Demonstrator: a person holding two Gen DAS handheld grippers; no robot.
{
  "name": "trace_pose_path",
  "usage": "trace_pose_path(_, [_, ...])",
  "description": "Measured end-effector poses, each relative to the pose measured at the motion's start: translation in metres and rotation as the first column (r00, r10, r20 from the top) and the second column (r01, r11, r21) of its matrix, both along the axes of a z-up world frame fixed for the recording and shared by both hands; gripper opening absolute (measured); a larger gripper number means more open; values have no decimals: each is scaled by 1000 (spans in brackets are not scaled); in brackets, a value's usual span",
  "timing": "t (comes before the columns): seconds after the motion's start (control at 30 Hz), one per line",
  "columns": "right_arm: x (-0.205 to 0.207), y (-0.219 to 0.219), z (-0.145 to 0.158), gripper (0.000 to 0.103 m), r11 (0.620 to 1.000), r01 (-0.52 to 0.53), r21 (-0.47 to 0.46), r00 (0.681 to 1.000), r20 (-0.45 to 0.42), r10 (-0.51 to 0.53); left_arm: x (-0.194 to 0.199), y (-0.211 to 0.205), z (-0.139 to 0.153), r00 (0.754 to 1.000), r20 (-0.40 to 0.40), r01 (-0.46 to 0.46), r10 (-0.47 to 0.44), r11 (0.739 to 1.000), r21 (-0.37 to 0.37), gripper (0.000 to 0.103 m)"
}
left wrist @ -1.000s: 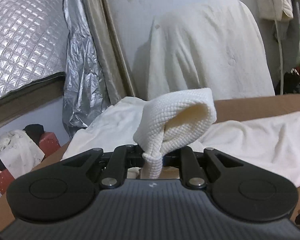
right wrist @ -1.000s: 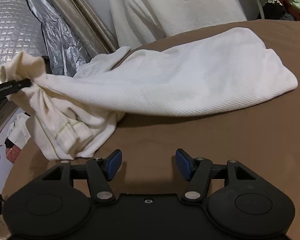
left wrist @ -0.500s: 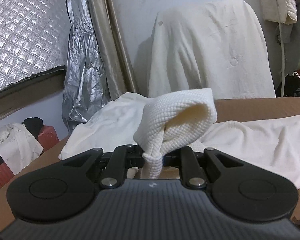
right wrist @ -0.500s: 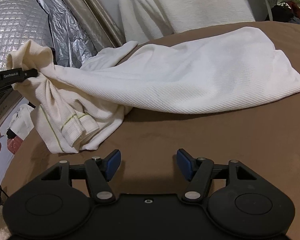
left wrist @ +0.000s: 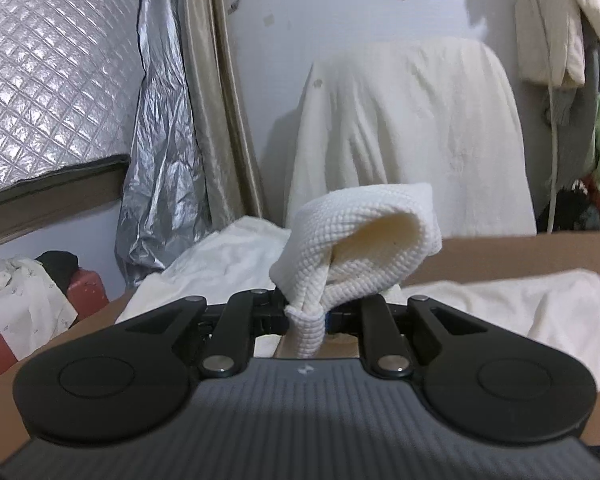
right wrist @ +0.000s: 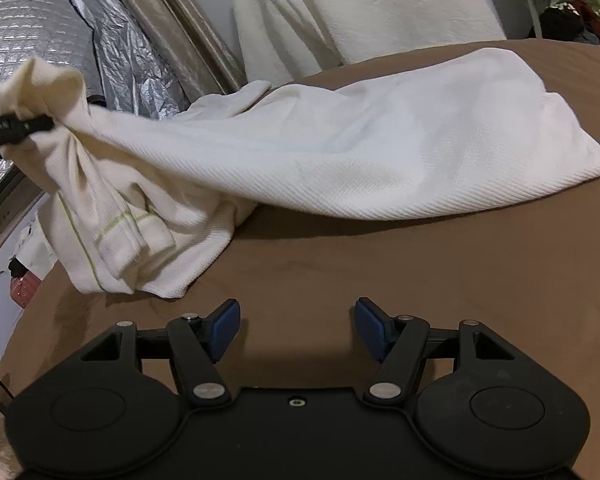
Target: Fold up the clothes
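Note:
A cream knitted garment (right wrist: 380, 140) lies across the brown surface (right wrist: 420, 280), its left end lifted. My left gripper (left wrist: 306, 316) is shut on a bunched corner of the garment (left wrist: 356, 248), which bulges above the jaws. In the right wrist view the left gripper's black fingers (right wrist: 16, 128) hold that raised end at the far left, and a hem with a yellow-green stripe (right wrist: 116, 232) hangs below. My right gripper (right wrist: 296, 328) hovers over bare brown surface in front of the garment, its jaws opening with nothing between the blue pads (right wrist: 224, 328).
A chair draped in a white cover (left wrist: 412, 136) stands behind the surface. Silver quilted foil (left wrist: 52, 72) and a crinkled silver curtain (left wrist: 160, 184) fill the left. A red case with clothes (left wrist: 40, 312) sits low left. Hanging clothes (left wrist: 572, 40) crowd the right.
The right gripper's jaws have spread a little wider. The lifted end of the garment has shifted slightly in the right wrist view; the left gripper keeps its hold.

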State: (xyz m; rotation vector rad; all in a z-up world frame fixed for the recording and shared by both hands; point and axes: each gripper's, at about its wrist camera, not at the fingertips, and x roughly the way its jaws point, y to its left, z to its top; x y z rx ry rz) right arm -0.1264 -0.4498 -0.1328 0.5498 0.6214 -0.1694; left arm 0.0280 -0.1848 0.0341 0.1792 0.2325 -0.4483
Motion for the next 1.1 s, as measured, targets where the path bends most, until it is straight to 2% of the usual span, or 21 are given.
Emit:
trace_pose_path(0.07, [14, -2, -1, 82, 1000, -4, -10, 1000, 17, 4, -4, 1, 2, 1000, 7, 25, -25, 1000, -5, 13])
trace_pose_path(0.1, [23, -3, -2, 84, 1000, 1, -8, 1000, 21, -1, -7, 2, 1, 999, 13, 45, -45, 999, -5, 13])
trace_pose_path(0.2, [53, -9, -8, 85, 1000, 21, 7, 999, 31, -22, -18, 4, -5, 995, 35, 94, -94, 996, 1, 13])
trace_pose_path(0.23, [62, -11, -9, 80, 1000, 25, 5, 999, 42, -25, -21, 4, -7, 994, 36, 104, -104, 995, 4, 13])
trace_pose_path(0.27, [71, -12, -10, 44, 1000, 27, -1, 998, 57, -27, -23, 4, -6, 993, 30, 110, -111, 994, 6, 13])
trace_pose_path(0.3, [80, -13, -9, 16, 1000, 23, -19, 999, 48, -22, -25, 4, -6, 993, 24, 116, -117, 993, 8, 13])
trace_pose_path(0.33, [88, -12, -8, 2, 999, 17, -41, 999, 31, -16, -25, 4, -2, 992, 23, 122, -122, 993, 5, 13])
trace_pose_path(0.43, [83, -8, 12, 2, 986, 56, -156, 995, 87, -43, -28, 6, 15, 991, 32, 133, -132, 991, -24, 13])
trace_pose_path(0.5, [68, -10, 29, 2, 979, 88, -182, 988, 142, -62, -31, 7, 29, 988, 53, 147, -145, 988, -47, 13])
trace_pose_path(0.6, [48, -25, 43, 3, 988, 110, -110, 979, 181, -89, -37, 4, 49, 981, 92, 179, -174, 983, -51, 13])
trace_pose_path(0.67, [36, -37, 45, 10, 992, 118, -35, 975, 195, -109, -38, -2, 57, 977, 101, 193, -187, 980, -49, 13])
trace_pose_path(0.7, [32, -41, 44, 17, 992, 129, -4, 972, 199, -126, -39, -6, 59, 976, 106, 196, -191, 980, -41, 13])
trace_pose_path(0.77, [25, -47, 40, 58, 986, 157, 52, 966, 199, -164, -40, -16, 64, 974, 124, 194, -190, 981, -14, 13])
trace_pose_path(0.8, [24, -47, 37, 61, 985, 162, 63, 965, 198, -172, -39, -20, 68, 971, 137, 196, -194, 981, -5, 13])
trace_pose_path(0.97, [19, -40, 22, 61, 988, 143, 60, 973, 174, -152, -19, -45, 91, 965, 178, 191, -193, 981, 31, 13])
trace_pose_path(1.1, [14, -45, 21, 61, 990, 132, 49, 976, 165, -138, 30, -60, 116, 981, 150, 126, -126, 992, 11, 13])
